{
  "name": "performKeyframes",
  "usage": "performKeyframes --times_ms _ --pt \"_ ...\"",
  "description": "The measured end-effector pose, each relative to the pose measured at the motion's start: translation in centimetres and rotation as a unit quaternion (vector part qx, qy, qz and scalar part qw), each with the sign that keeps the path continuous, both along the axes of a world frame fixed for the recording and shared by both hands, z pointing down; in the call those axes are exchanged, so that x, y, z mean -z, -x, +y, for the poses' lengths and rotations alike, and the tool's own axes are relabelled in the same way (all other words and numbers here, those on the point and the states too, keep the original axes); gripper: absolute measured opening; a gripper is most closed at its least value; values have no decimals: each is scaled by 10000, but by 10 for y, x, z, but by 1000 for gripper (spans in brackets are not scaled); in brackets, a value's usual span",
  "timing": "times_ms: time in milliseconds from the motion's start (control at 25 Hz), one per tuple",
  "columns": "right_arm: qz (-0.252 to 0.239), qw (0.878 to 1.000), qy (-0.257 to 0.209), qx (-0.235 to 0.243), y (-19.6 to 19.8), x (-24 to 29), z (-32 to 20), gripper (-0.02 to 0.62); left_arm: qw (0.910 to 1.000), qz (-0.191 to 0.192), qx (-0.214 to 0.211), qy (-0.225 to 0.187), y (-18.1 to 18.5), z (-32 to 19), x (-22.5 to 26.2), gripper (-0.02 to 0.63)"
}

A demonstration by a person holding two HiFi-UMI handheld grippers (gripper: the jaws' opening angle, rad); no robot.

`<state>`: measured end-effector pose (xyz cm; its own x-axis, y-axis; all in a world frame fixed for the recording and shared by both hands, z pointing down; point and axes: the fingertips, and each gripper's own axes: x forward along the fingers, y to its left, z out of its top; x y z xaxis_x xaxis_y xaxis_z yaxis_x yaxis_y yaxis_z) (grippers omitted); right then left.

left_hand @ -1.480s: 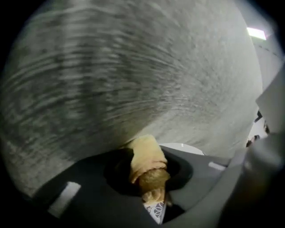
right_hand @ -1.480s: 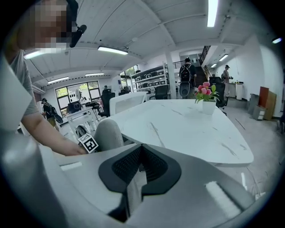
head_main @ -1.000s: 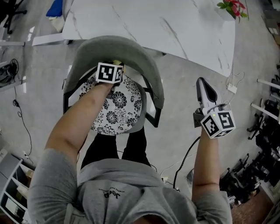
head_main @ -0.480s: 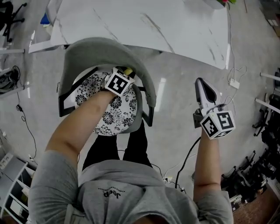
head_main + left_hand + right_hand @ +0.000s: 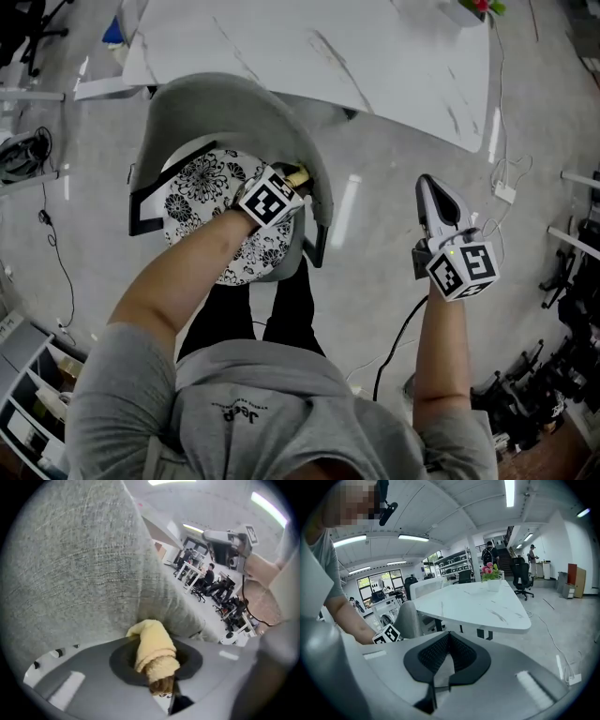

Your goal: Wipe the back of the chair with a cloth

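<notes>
The chair has a curved grey fabric back [image 5: 225, 98] and a black-and-white floral seat [image 5: 202, 183]. My left gripper [image 5: 292, 180] is over the seat at the right end of the back's inner side. It is shut on a yellow cloth [image 5: 300, 174]. In the left gripper view the rolled cloth [image 5: 152, 651] sticks out of the jaws and touches the grey back [image 5: 70, 564]. My right gripper [image 5: 427, 183] hangs over the floor to the right of the chair. It is shut with nothing in it [image 5: 449, 635].
A white marble table [image 5: 375, 56] stands just behind the chair, with a flower pot [image 5: 490, 571] on it. A black cable [image 5: 394, 347] runs over the floor by my right side. Shelves [image 5: 28, 412] stand at lower left and office chairs [image 5: 572, 281] at right.
My left gripper has slid with the cloth along the inside of the chair back, from its middle to its right end. The right gripper has stayed in place.
</notes>
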<state>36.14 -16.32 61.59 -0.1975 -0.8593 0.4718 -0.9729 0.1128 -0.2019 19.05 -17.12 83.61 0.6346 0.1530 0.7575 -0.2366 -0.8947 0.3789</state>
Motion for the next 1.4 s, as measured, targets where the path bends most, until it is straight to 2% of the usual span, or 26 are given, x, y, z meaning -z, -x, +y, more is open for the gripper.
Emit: performKeyframes --times_ms 200,400,520,800,1160,1400 --pt "12 9995 -85 292 12 24 -6 3 9955 247 916 11 25 -10 26 123" --pt "-68 9981 -225 564 27 64 -14 3 9874 -14 1580 -80 71 -15 62 123" --pt "-117 9964 -301 787 44 92 -18 3 9789 -59 2040 -118 102 -16 96 123" --pt "-115 9906 -534 1257 75 158 -28 3 9550 182 2949 -246 160 -14 182 123" --pt "-64 9766 -900 1952 122 234 -41 3 9186 648 3818 -788 225 -11 285 123" --pt "-201 9605 -1133 2532 169 265 -48 3 8860 846 4429 -1080 275 13 327 123"
